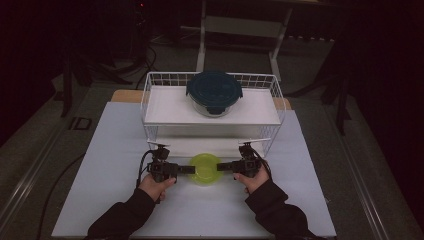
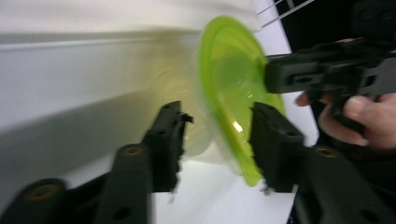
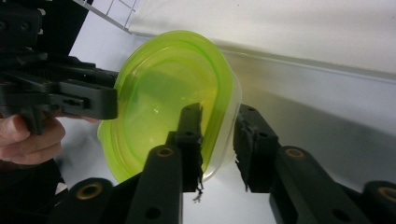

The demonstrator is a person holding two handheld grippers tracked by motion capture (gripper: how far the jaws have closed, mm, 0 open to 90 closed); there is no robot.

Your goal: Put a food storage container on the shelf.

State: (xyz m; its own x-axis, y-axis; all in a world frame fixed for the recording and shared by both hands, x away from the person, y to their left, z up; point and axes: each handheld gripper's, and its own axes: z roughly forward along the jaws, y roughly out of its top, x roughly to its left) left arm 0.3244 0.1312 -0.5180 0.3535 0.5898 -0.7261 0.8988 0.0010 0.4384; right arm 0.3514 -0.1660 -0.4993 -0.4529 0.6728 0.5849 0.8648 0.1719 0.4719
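Green plastic tub [image 1: 205, 169] sits on the table before the wire rack [image 1: 150, 107], left gripper [image 1: 186, 169] and right gripper [image 1: 224, 166] at its sides; each gripper view shows jaws straddling its rim, not clearly clamped, lifting still ahead.

Your table [image 1: 115, 200] carries a wire rack [image 1: 150, 100] at its far side, and a lidded container [image 1: 214, 92] stands on the rack's upper shelf [image 1: 165, 107], near the middle. A small lidded tub [image 1: 204, 169] sits on the table just before the rack's lower shelf. Your left gripper [image 1: 192, 169] lies at the tub's left edge, your right gripper [image 1: 220, 166] at its right edge, each with the rim between its jaws.
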